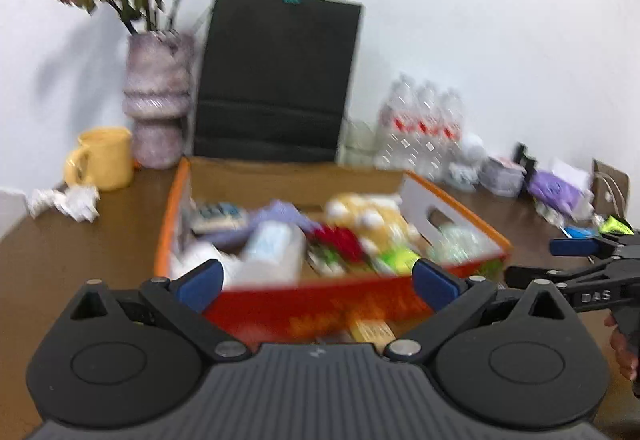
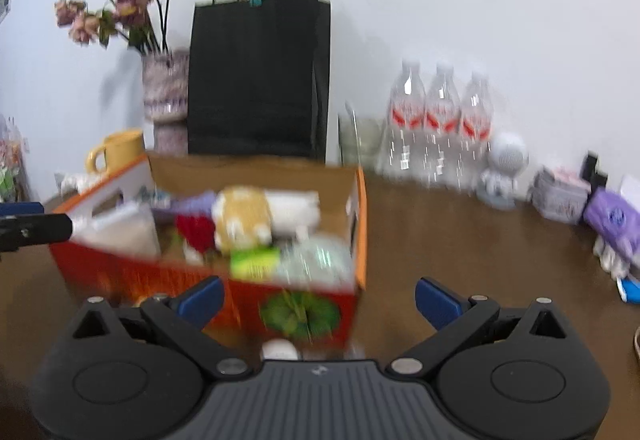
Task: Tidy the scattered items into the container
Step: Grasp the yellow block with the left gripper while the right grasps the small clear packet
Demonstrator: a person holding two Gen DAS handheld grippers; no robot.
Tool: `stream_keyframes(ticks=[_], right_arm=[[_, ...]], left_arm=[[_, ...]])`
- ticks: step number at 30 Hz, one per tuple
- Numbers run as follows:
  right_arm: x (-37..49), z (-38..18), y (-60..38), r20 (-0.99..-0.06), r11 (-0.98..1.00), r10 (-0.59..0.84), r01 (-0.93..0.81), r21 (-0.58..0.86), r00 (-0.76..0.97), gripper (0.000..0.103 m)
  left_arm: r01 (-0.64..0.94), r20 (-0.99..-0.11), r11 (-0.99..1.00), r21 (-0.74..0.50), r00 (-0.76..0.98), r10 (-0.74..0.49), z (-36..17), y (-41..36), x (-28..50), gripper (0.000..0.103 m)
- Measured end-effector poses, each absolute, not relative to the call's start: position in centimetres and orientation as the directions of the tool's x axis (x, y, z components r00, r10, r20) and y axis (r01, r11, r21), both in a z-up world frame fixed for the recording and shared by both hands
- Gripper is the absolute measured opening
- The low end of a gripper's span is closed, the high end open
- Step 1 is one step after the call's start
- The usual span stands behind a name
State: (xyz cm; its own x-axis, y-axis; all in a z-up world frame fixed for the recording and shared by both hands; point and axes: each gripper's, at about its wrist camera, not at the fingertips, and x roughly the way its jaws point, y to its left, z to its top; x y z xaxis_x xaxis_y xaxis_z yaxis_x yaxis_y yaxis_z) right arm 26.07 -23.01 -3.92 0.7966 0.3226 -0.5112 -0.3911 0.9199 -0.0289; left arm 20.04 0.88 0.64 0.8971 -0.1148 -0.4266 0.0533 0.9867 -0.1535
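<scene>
the left gripper [image 1: 316, 282] has its 2 blue fingers [image 1: 200, 285] spread wide apart with nothing between them, low in the frame, in front of the box's red front wall. the right gripper [image 2: 318, 298] also holds its 2 fingers [image 2: 436, 300] wide apart and empty, the left one in front of the box's near corner, the right one over bare table [image 2: 460, 240].

the box [image 1: 320, 304] sits mid-frame on the table, open-topped with orange rims, full of blurred items: a yellow plush [image 1: 368, 218], something red [image 1: 340, 238], a green pack [image 1: 396, 258], white packets. a small white item [image 2: 279, 350] lies on the table just before the box, low centre in the right view.

behind the box stand a black bag [image 1: 276, 80], a vase [image 1: 158, 100] of flowers and a yellow mug [image 1: 102, 158] at left, with crumpled paper [image 1: 64, 202] beside it. 3 bottles [image 2: 440, 124] stand at right.
</scene>
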Motion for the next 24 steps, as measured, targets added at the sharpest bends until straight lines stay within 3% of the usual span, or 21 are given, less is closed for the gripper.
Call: stream_keyframes(ticks=[4, 8, 14, 24], right_arm=[[25.8, -5.7, -24.5, -0.548, 0.930, 0.295, -0.368, -0.026, 0.783, 0.095], [27.0, -6.9, -25.6, -0.570, 0.939, 0.296, -0.343, 0.026, 0.767, 0.082], [28.6, -8.8, -25.8, -0.614, 0.926, 0.334, -0.371, 0.072, 0.715, 0.065], [29.0, -9.6, -25.6, -0.608, 0.916, 0.358, -0.394, 0.081, 0.708, 0.045]], left_arm=[[0.073, -0.467, 0.987, -0.141, 0.875, -0.131, -1.0, -1.4, 19.7, 0.093], [0.110, -0.508, 0.991, -0.083, 0.850, -0.137, -2.5, -4.2, 20.7, 0.073], [0.085, -0.539, 0.996, -0.012, 0.839, -0.078, -4.1, -6.5, 22.6, 0.055], [0.030, -0.574, 1.000, 0.005, 0.819, -0.022, -4.8, -7.3, 24.1, 0.046]])
